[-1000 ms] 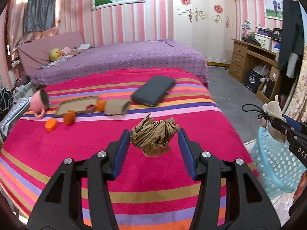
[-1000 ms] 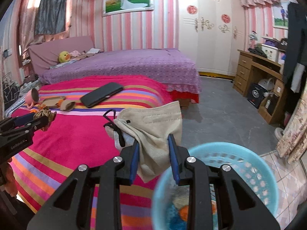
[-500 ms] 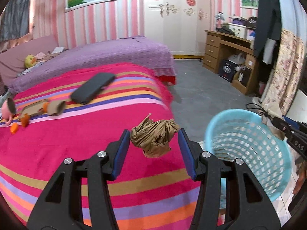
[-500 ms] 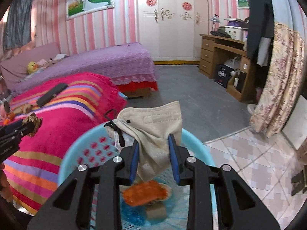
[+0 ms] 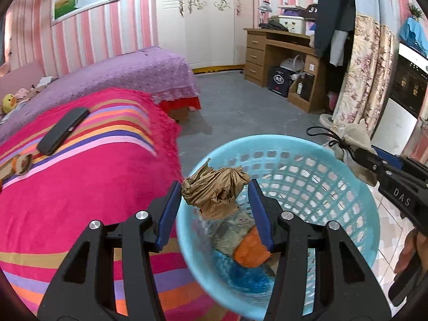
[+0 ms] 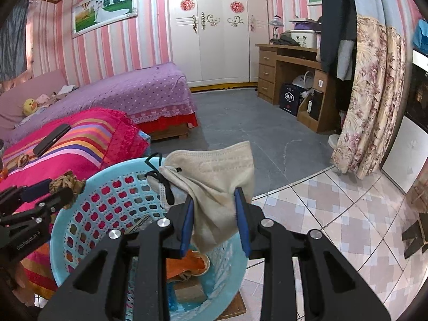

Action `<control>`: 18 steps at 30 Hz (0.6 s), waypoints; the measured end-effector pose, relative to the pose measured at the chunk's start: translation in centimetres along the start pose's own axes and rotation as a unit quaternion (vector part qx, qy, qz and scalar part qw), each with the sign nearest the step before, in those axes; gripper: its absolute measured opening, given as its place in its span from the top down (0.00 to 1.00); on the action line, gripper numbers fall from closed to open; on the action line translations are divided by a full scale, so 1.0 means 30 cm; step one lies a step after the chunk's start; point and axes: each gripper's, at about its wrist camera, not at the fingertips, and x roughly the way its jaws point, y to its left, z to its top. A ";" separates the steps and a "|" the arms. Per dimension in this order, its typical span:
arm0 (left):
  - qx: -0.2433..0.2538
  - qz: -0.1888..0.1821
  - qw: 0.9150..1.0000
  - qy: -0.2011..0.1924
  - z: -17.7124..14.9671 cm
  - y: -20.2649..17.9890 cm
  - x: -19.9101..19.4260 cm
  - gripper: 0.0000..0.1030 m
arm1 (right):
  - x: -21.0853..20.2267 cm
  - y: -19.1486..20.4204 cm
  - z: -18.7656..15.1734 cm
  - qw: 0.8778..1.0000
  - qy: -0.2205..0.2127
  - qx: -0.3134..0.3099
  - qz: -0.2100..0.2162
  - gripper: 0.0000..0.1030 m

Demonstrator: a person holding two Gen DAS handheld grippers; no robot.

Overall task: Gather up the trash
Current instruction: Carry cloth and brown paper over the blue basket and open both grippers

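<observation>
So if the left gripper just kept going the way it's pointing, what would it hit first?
Probably the inside of the blue basket, likely the trash at its bottom; the left gripper already holds crumpled brown paper over it. Depth is uncertain.

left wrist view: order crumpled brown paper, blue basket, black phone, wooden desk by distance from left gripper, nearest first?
From the left gripper:
1. Crumpled brown paper, clamped between its fingers.
2. Blue basket, right below and ahead.
3. Black phone, left, on the striped blanket.
4. Wooden desk, far right across the floor.
</observation>
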 end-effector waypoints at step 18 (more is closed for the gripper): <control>-0.019 0.020 1.000 0.013 0.026 0.104 0.035 0.13 | 0.025 0.026 -0.011 1.000 0.004 -0.003 0.005 0.72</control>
